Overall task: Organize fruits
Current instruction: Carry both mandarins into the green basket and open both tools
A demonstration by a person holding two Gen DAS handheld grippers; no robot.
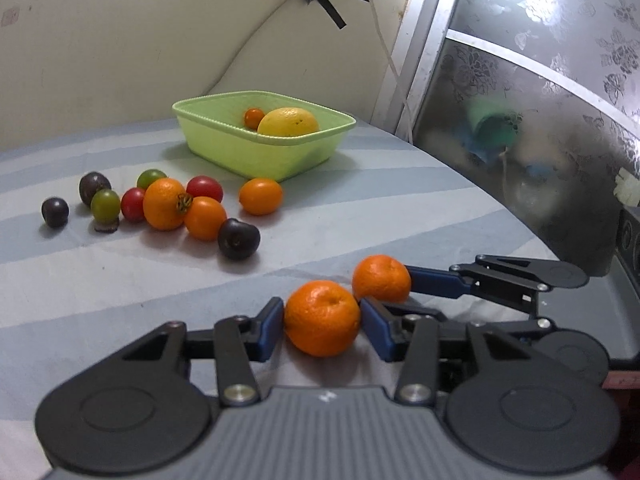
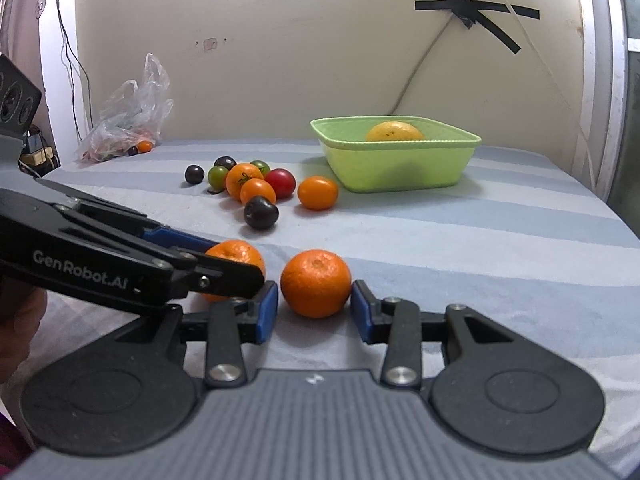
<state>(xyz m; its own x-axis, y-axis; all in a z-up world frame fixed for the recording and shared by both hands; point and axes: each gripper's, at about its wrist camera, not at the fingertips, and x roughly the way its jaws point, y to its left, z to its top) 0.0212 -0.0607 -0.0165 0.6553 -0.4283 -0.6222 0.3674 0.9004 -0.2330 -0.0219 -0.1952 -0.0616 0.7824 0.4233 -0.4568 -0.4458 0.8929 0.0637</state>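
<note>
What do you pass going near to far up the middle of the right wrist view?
right gripper → mandarin between its jaws → dark plum → orange tomato → green basket → yellow citrus inside the basket → black tape cross on the wall.

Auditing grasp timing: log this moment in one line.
left gripper: shut on left mandarin | right gripper: open around right mandarin | basket: yellow fruit inside

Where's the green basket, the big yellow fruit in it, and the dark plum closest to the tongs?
green basket (image 2: 400, 172), right wrist view, on its front wall.
yellow fruit (image 1: 288, 122), left wrist view, on its rounded top.
dark plum (image 2: 261, 212), right wrist view, on its middle.
</note>
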